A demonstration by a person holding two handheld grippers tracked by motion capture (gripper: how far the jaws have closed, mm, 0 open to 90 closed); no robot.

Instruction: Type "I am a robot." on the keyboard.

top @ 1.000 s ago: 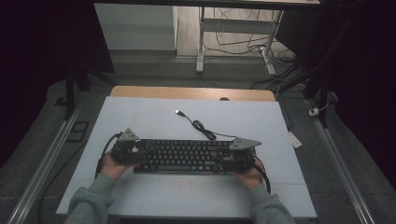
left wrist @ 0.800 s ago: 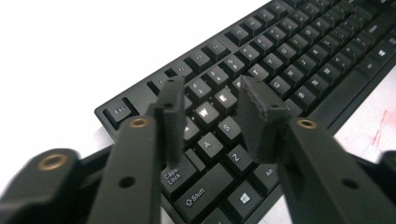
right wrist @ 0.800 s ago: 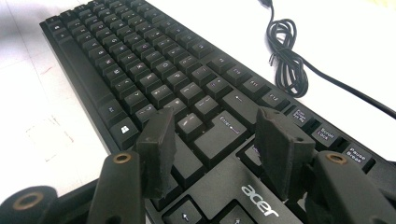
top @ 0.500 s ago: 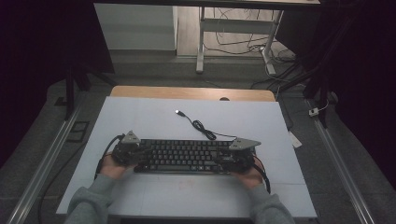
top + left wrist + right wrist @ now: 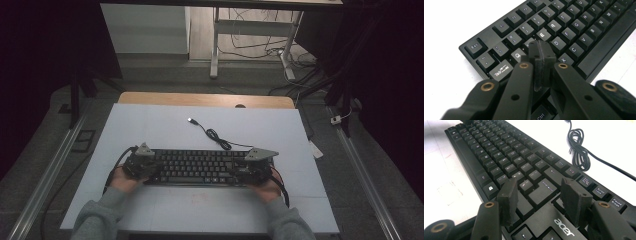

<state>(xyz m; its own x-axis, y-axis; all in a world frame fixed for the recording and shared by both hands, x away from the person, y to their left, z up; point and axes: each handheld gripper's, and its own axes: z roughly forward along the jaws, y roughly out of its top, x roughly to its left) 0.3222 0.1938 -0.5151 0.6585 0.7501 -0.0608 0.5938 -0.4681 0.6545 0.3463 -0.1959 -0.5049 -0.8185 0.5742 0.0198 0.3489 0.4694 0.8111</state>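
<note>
A: What changed at the left tool (image 5: 541,56)?

B: Its jaws had just been closing, and by this moment they stood pressed together, pad against pad. In the left gripper view they met over the keys near Q and W at the left end of the keyboard (image 5: 200,167). Nothing sat between them that I could make out (no keycap gripped, as far as the frames let me tell).

A: And the right tool (image 5: 541,195)?

B: Its jaws stood apart, one either side of the Enter key region at the keyboard's right end, hovering low over the keys. I couldn't tell whether the pads touched any of them.

A: Where was the keyboard itself?

B: Flat on the pale surface (image 5: 165,125), close to the person's edge, with its cable (image 5: 215,135) looped loosely behind it and trailing toward the far side.

A: What did that closing mean for the work?

B: I'd judge the shut jaws made a single blunt tip, suited to pressing a key on that side, rather than a grasp on the board.

A: Against the earlier high view?

B: Little differed: both hands sat at the same two ends of the keyboard, which hadn't shifted, nor had the cable.
</note>
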